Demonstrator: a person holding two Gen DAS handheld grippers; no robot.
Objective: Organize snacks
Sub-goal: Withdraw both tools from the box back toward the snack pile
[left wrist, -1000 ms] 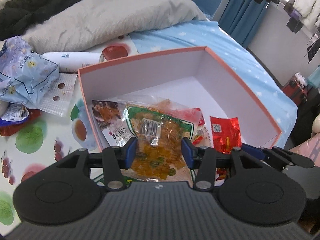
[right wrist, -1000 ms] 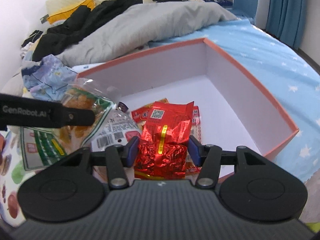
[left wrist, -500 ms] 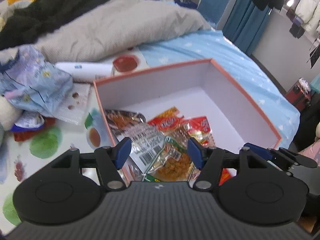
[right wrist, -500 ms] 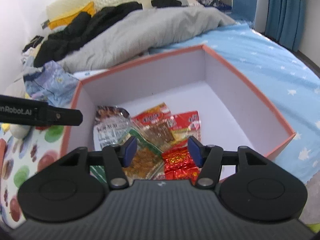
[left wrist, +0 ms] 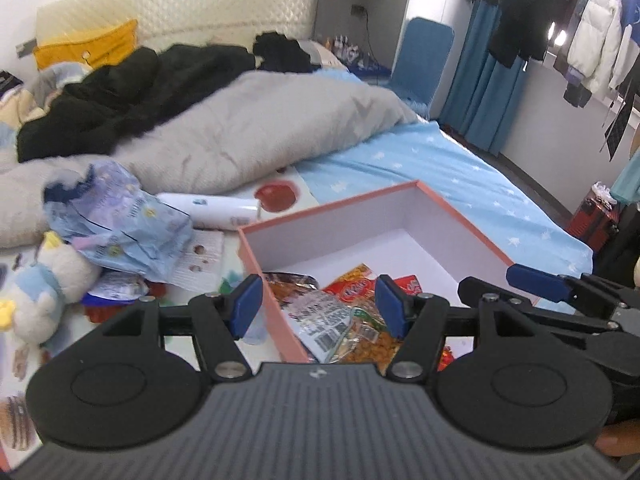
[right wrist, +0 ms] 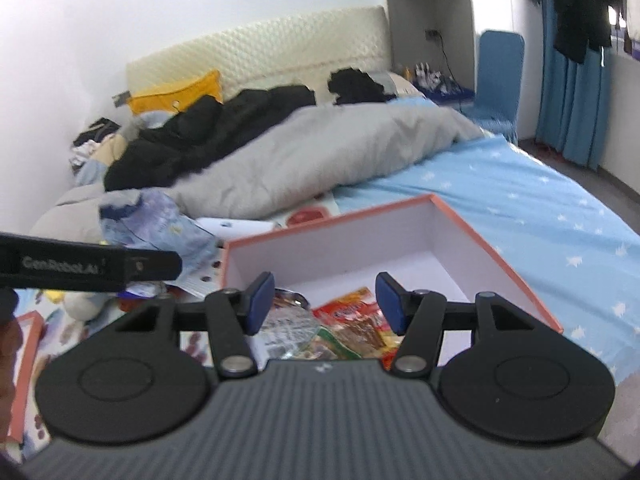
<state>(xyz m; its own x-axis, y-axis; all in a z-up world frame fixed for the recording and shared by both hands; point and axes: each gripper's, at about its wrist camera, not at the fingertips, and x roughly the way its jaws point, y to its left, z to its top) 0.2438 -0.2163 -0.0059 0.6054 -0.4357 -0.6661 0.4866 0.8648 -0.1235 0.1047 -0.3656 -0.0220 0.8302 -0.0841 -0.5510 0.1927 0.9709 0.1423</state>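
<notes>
Snack packets (left wrist: 340, 312) piled in near-left corner of box (left wrist: 452, 216), lower centre of frame, directly beneath both tools. Left gripper (left wrist: 318, 306) and right gripper (right wrist: 322, 302) both spread, holding nothing. Blue bag (left wrist: 116, 220) remains outside box, left of frame, nearer left gripper.

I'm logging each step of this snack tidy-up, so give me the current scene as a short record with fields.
container: pink-rimmed box, open top, on the bed
contents: several snack packets piled at the near end of the box
left gripper: jaws open, empty, above the box's near left wall
right gripper: jaws open, empty
outside box: crumpled blue bag, plush toy, white tube
</notes>
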